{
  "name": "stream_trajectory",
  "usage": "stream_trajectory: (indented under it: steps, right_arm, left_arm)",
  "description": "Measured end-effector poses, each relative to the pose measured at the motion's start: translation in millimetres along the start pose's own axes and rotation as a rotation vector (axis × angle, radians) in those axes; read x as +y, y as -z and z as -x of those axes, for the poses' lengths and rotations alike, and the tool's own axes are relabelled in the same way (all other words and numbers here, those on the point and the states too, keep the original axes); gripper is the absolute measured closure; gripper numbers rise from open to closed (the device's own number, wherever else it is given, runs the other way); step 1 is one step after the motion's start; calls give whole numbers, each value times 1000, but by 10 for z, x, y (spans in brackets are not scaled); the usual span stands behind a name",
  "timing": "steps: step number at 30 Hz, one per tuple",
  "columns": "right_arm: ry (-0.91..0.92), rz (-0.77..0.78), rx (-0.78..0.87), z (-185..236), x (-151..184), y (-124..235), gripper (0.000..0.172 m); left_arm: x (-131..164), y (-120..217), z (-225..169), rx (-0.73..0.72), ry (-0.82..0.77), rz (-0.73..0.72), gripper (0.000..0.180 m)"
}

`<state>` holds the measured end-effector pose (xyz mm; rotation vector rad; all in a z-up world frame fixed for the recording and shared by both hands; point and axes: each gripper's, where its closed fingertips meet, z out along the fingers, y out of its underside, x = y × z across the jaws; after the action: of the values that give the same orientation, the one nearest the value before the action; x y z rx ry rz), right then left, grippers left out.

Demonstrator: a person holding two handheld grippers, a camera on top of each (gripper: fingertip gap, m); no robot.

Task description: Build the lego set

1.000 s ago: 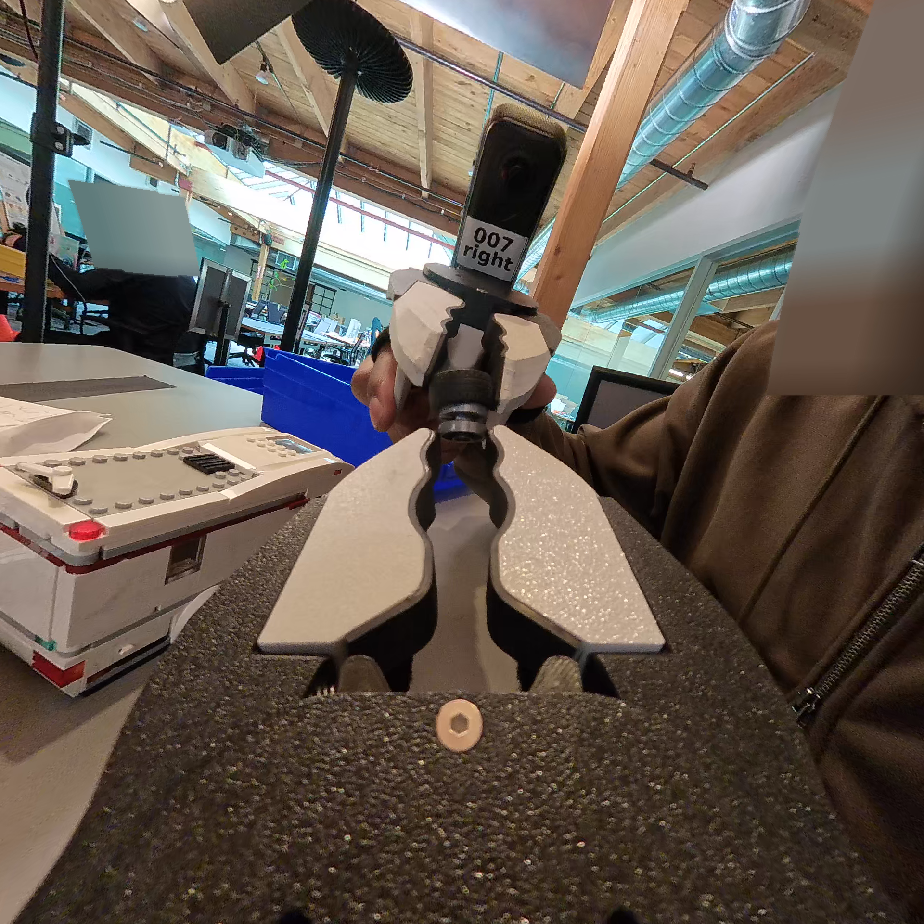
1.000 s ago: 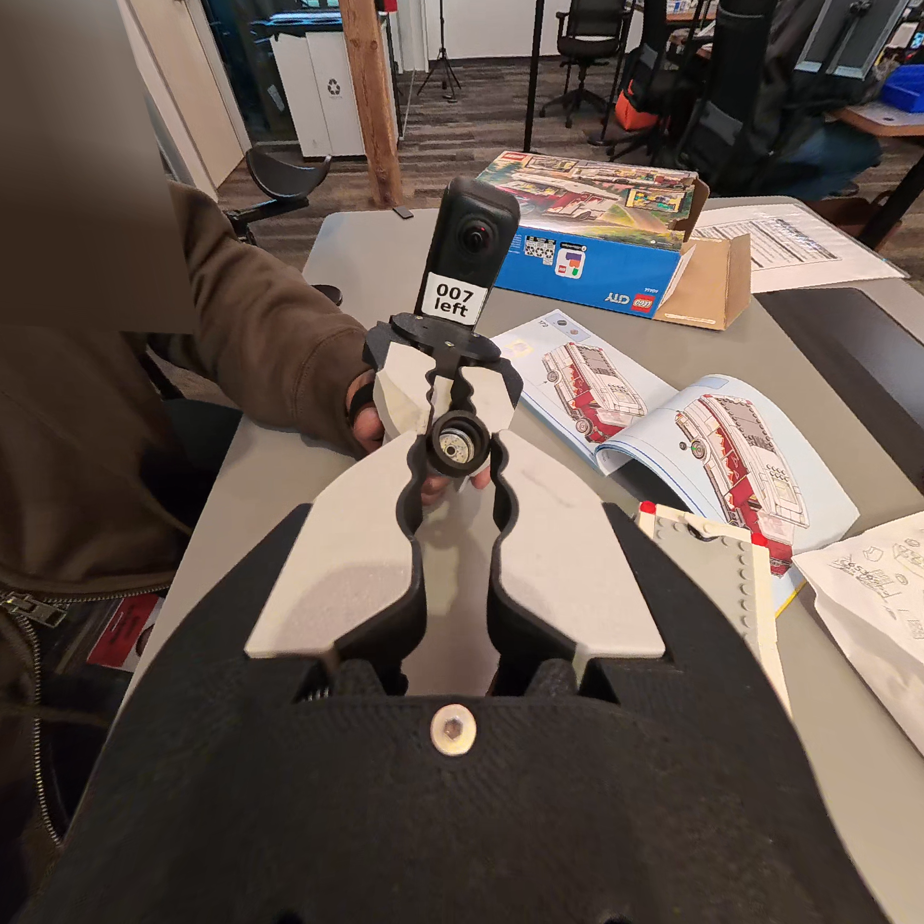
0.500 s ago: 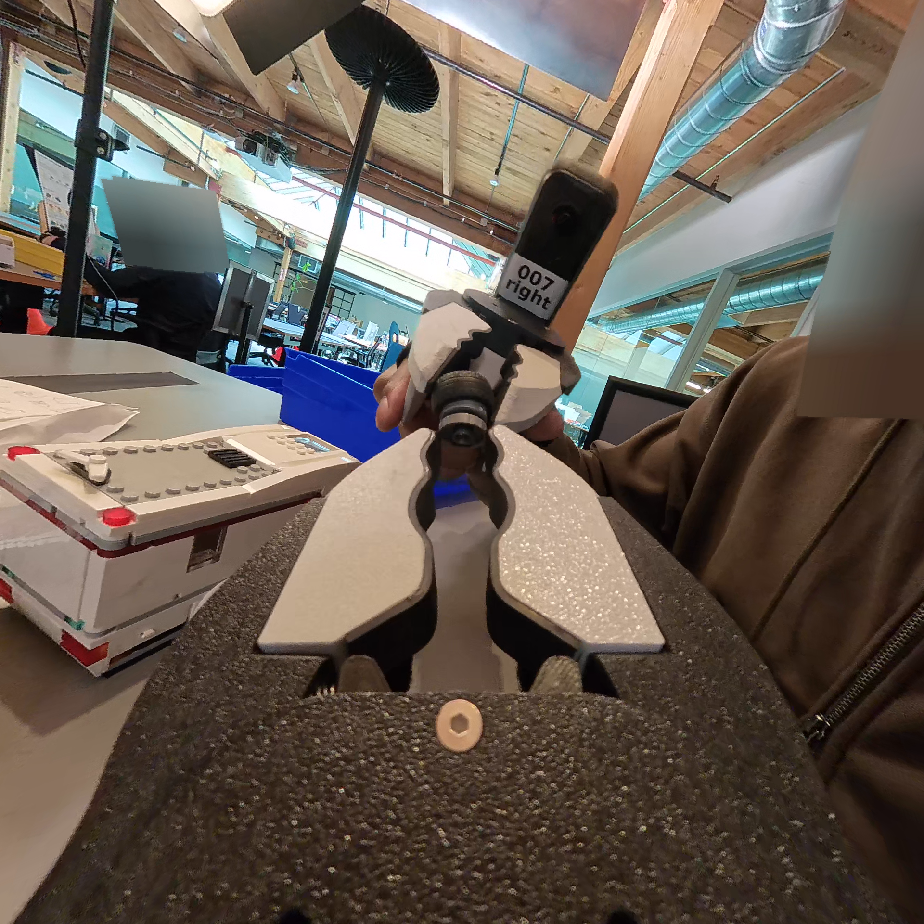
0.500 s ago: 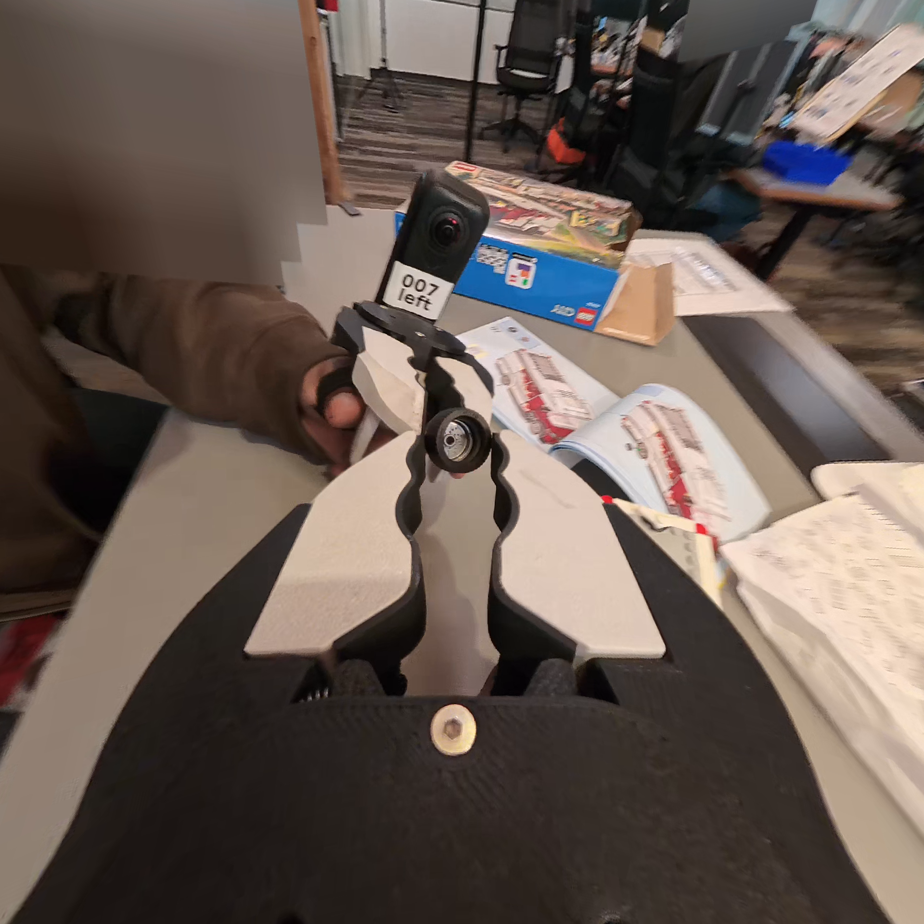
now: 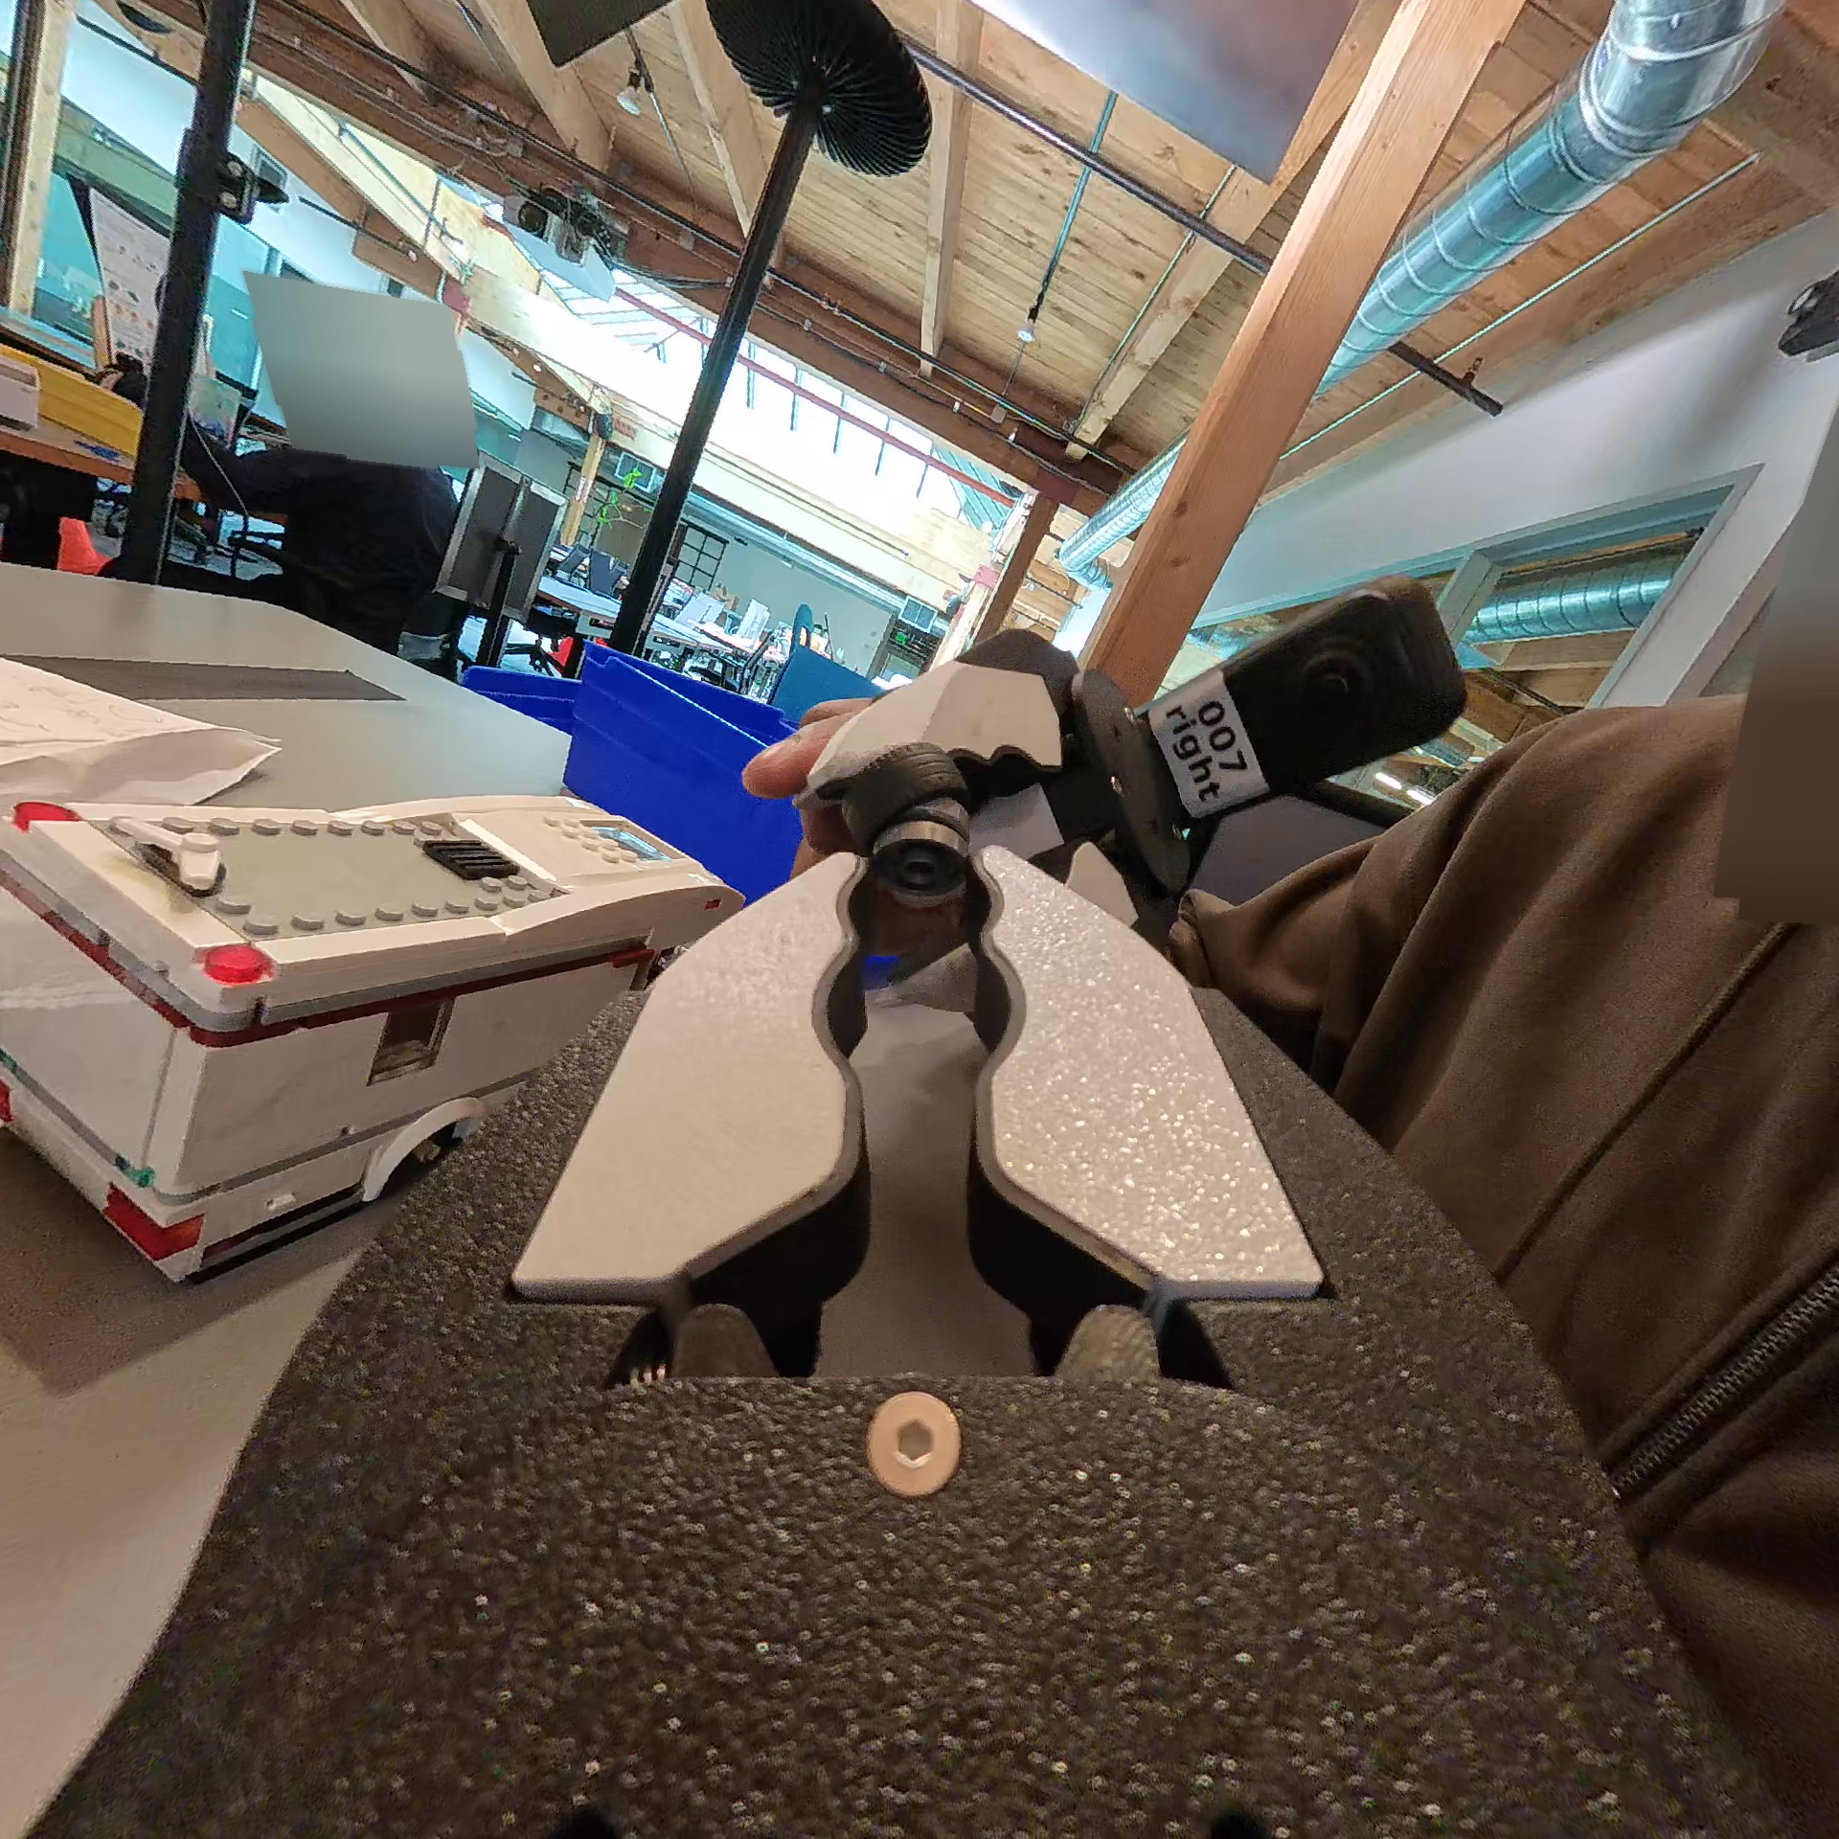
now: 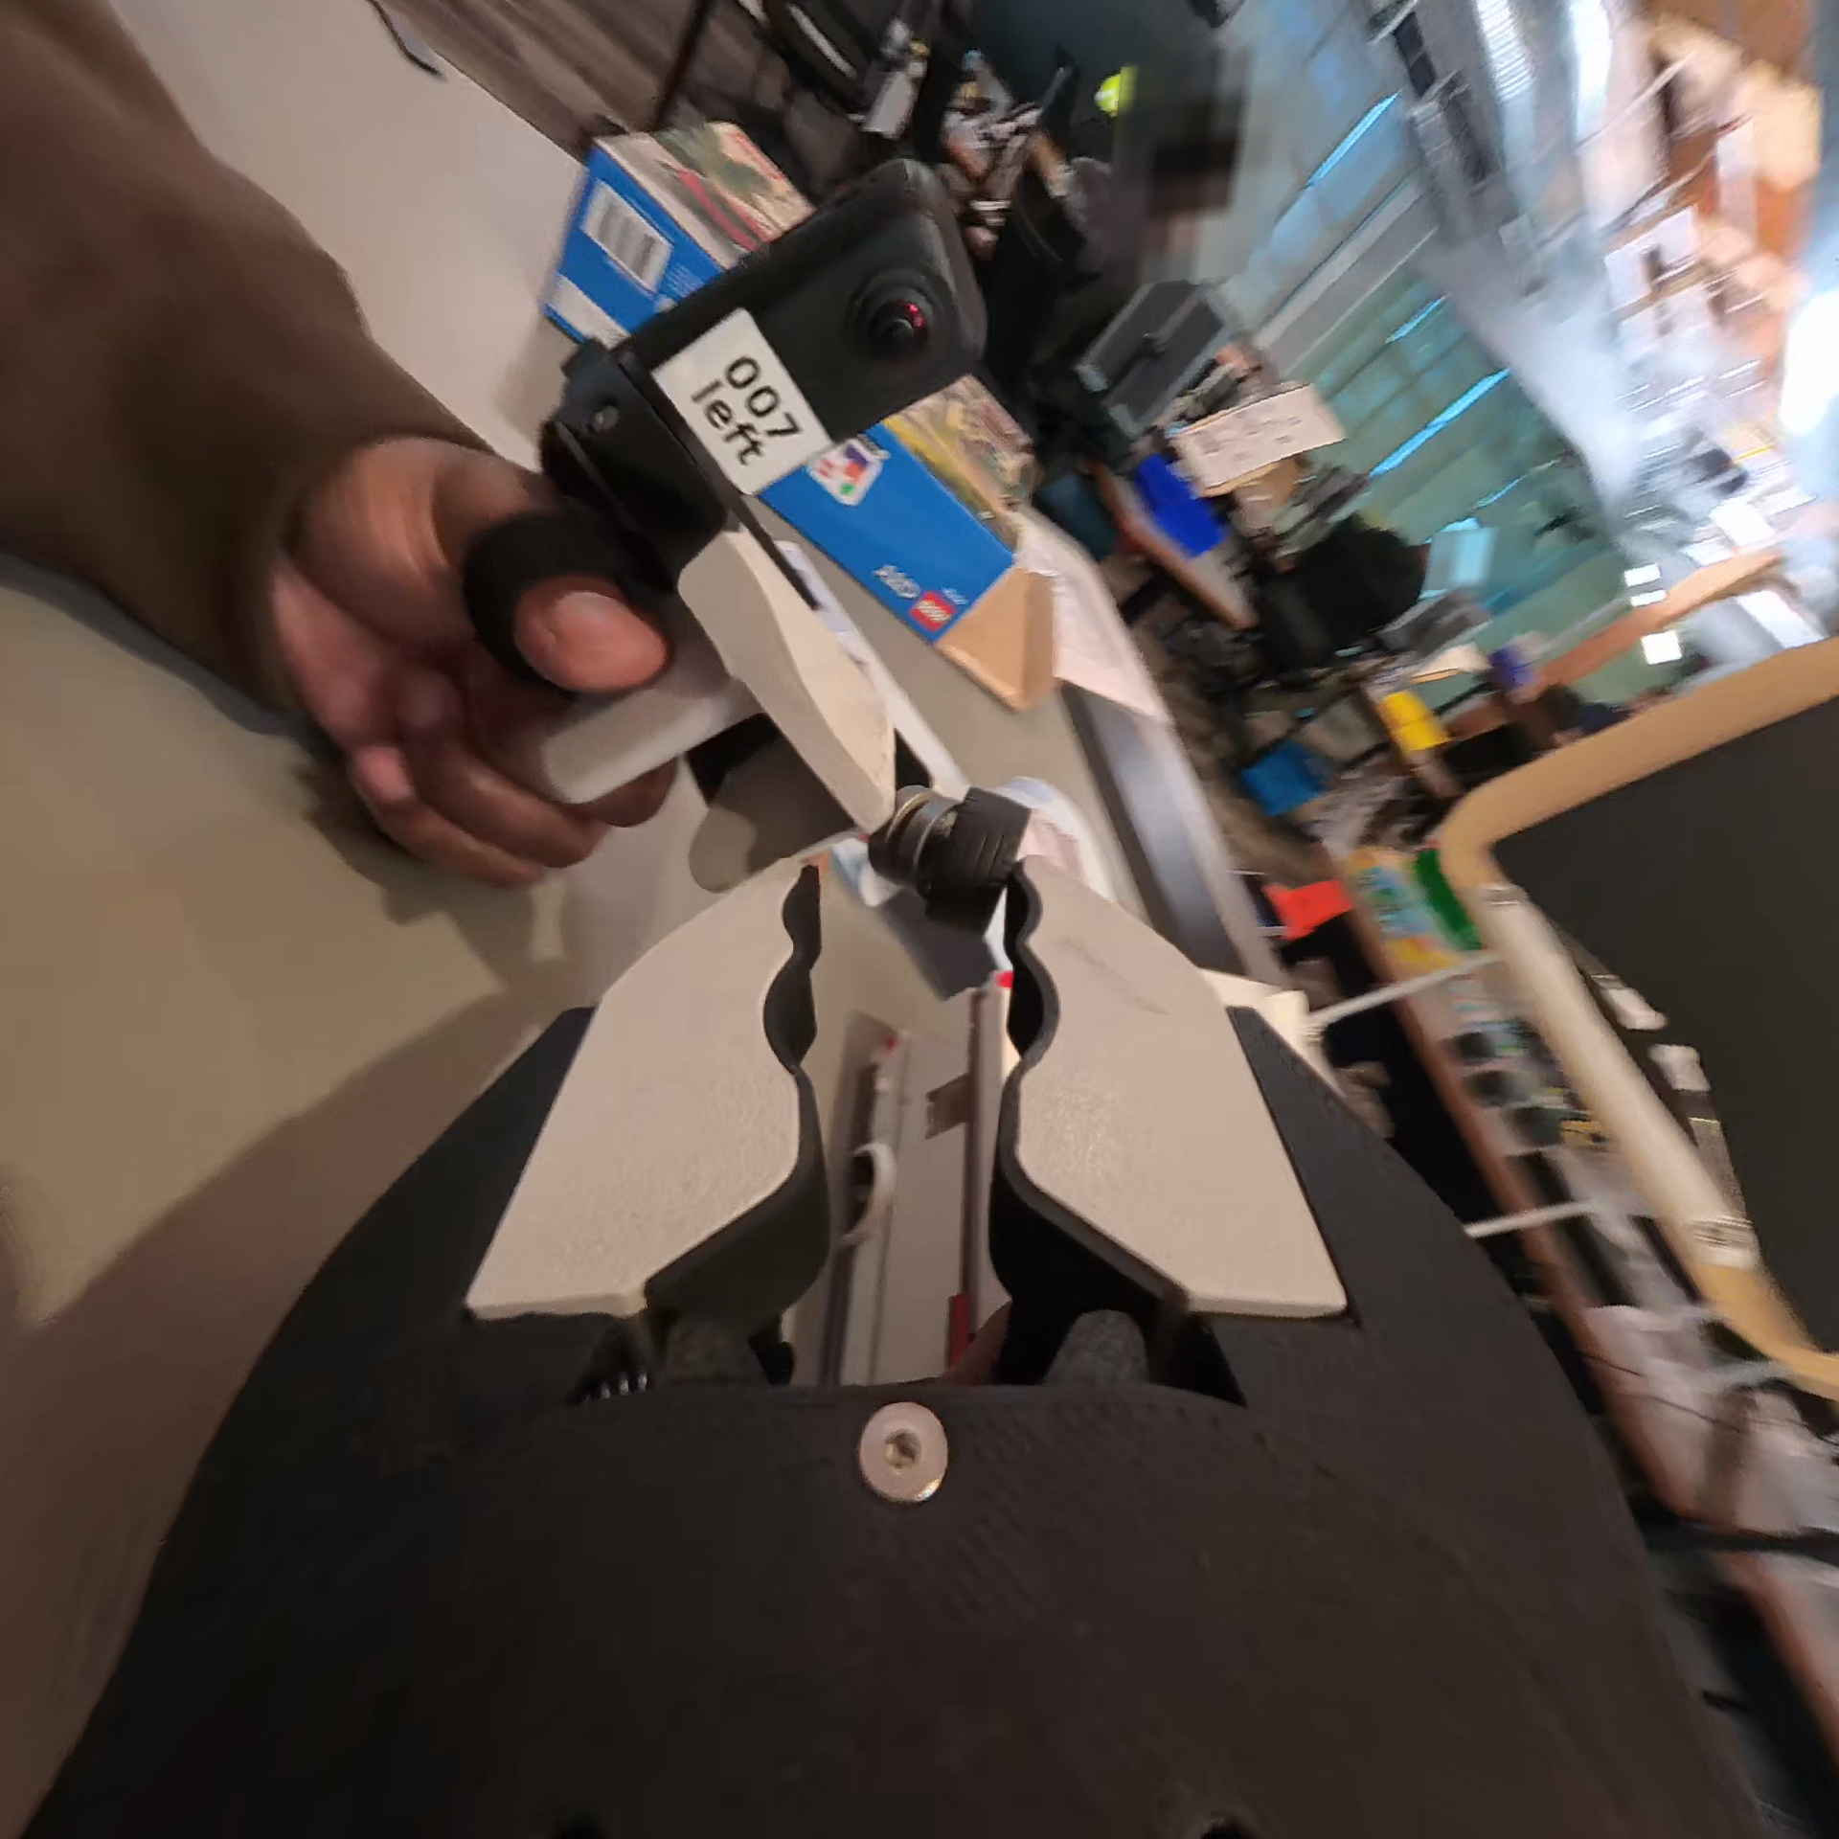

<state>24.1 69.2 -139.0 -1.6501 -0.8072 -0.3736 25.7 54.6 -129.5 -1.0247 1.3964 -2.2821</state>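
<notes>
My left gripper point(image 5: 918, 876) is shut on the grey rim end of a small toy wheel point(image 5: 920, 861), held up above the table. The wheel's black tyre point(image 6: 980, 851) sticks out toward my right gripper point(image 6: 914, 891). The right gripper is open: the tyre leans on its right fingertip point(image 6: 1035, 916) and a gap shows on the left side. In the left wrist view the right gripper lies rolled on its side, with its upper finger point(image 5: 945, 712) resting over the tyre. A white toy brick vehicle with red trim point(image 5: 299, 975) stands on the grey table point(image 5: 149, 1443) at the left.
Blue bins point(image 5: 677, 776) and a white paper bag point(image 5: 100, 736) lie behind the vehicle. A blue toy box point(image 6: 896, 517) and papers lie farther off on the table. A person in a brown jacket point(image 5: 1542, 995) holds both grippers. A black stand pole point(image 5: 716, 378) rises behind. Only a small space, under 4 cm, lies between the two pairs of fingers.
My right gripper has rolled onto its side and its jaws have widened, letting go of the tyre they had gripped. My left gripper stays shut on the wheel's rim.
</notes>
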Motion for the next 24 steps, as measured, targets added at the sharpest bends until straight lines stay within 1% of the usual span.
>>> stream_trajectory:
  steps: [3, 6, 12, 19, 24]
  right_arm:
    - [48, 12, 63, -37, 16, -12, 140]
    - [96, 15, 120, -84, 27, -4, 147]
    - [196, 33, 205, -120, 49, -12, 147]
    - [216, 33, 230, -126, 41, -18, 146]
    - [195, 41, 201, -124, 70, -18, 148]
  left_arm:
    - [-3, 3, 20, -10, 14, -1, 163]
    - [10, -7, 28, -21, 23, 3, 163]
    - [15, -7, 63, -47, 50, -4, 163]
    - [32, -18, 69, -63, 63, -5, 163]
    - [52, -24, 81, -78, 57, 12, 163]
